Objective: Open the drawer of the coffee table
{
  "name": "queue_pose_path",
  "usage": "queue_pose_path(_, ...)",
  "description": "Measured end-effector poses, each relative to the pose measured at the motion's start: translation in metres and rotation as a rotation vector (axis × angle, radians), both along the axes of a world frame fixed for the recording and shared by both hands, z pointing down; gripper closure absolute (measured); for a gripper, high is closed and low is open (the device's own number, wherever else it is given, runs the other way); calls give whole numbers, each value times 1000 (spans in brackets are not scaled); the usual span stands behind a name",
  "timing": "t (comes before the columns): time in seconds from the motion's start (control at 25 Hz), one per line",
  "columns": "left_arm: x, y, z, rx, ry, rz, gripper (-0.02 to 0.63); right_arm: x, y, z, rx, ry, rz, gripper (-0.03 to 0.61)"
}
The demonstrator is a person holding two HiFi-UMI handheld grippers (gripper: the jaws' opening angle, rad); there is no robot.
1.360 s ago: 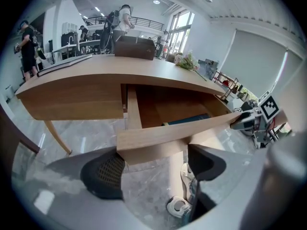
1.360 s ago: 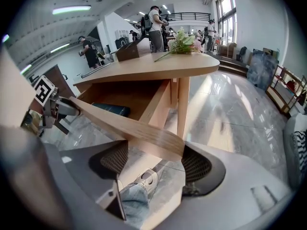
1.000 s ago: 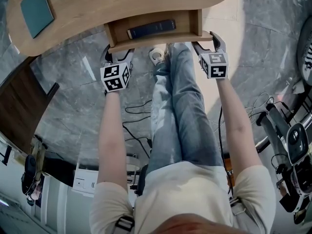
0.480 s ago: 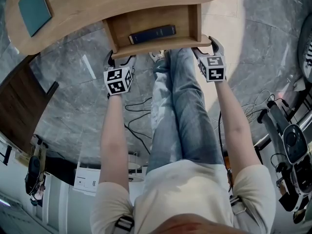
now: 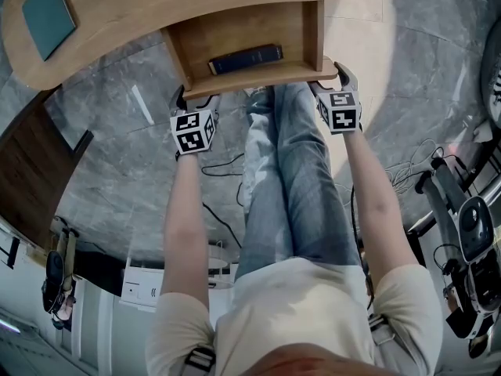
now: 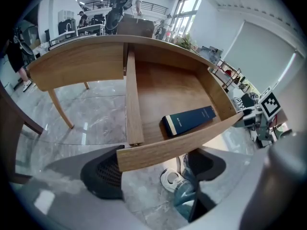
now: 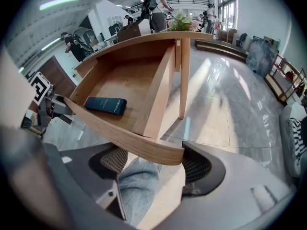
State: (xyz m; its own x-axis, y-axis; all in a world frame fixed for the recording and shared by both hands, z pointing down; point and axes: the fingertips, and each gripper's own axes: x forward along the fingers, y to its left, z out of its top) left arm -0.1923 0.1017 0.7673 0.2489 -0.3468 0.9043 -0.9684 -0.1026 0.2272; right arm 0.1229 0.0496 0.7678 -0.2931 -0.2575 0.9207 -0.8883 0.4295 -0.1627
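Head view, drawer (image 5: pixel 243 30) standing well out from the coffee table's (image 5: pixel 141 6) near edge, dark blue book (image 5: pixel 245 58) lying inside by its front, left gripper (image 5: pixel 196 99) jaws apart at the drawer's front left corner, right gripper (image 5: pixel 329 81) jaws apart at its front right corner.

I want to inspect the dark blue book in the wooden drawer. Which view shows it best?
The left gripper view: the dark blue book is largest there. The head view shows a narrow strip; the right gripper view, a smaller shape.
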Motion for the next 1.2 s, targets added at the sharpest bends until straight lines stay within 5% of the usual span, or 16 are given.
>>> queue_pose_path(1.2, 4, 19, 10, -63, -6, 78, 198, 7, 20, 14, -51, 104, -5, 245)
